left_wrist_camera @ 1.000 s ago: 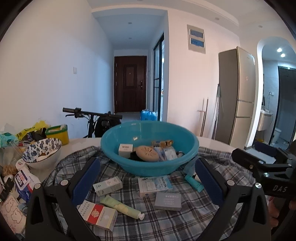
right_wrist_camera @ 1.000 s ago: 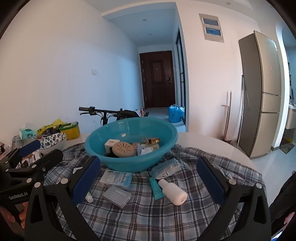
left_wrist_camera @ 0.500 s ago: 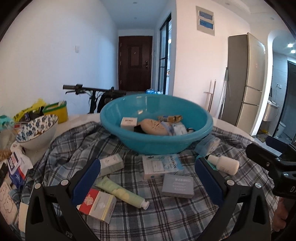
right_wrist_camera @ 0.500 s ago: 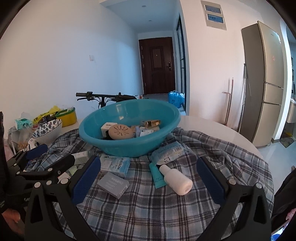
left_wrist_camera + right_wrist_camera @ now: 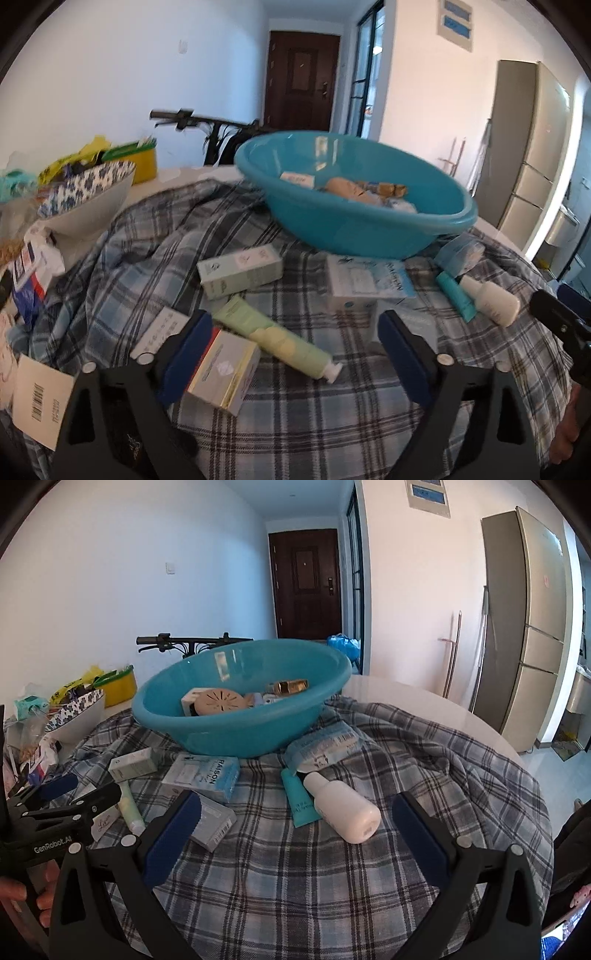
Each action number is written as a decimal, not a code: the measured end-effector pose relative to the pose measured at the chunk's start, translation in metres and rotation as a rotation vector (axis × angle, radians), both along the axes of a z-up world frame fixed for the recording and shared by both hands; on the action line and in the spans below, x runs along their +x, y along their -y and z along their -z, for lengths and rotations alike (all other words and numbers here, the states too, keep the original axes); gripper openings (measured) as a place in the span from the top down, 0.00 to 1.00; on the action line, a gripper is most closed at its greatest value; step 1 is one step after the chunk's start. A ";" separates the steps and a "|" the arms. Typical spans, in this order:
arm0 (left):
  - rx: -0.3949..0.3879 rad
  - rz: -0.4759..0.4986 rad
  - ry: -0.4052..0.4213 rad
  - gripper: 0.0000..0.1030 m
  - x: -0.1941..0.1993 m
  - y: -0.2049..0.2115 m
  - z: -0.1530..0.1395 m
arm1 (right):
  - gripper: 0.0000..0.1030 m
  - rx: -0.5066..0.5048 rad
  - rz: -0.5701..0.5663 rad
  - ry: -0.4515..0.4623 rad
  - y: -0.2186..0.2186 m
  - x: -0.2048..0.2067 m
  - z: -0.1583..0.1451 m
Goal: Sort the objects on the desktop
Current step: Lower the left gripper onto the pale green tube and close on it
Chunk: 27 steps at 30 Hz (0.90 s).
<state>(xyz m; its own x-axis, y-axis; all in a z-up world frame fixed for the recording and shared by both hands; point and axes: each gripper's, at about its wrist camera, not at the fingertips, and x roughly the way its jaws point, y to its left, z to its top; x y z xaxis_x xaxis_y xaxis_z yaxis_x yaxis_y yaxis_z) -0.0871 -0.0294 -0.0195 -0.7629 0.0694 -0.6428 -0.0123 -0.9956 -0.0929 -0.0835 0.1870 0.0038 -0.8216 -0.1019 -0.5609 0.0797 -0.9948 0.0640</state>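
My left gripper (image 5: 291, 354), jaws wide but just narrowing, straddles the green tube (image 5: 275, 341) on the plaid cloth (image 5: 295, 424), gripping nothing. Earlier it hung higher. The tube's long axis runs diagonally, cap toward lower right. My right gripper (image 5: 295, 834) gapes empty near the white bottle (image 5: 341, 808).

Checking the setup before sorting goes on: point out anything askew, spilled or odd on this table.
Nothing is spilled or damaged. The white bottle lies on its side on the rumpled plaid cloth, partly over the teal tube. The teal basin sits tilted, its rim higher on one side. Boxes and tubes lie scattered, unsorted.
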 end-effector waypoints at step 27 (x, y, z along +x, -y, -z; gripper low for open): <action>0.004 0.073 0.156 0.89 -0.016 -0.013 0.026 | 0.00 -0.017 -0.004 0.056 -0.003 -0.008 0.016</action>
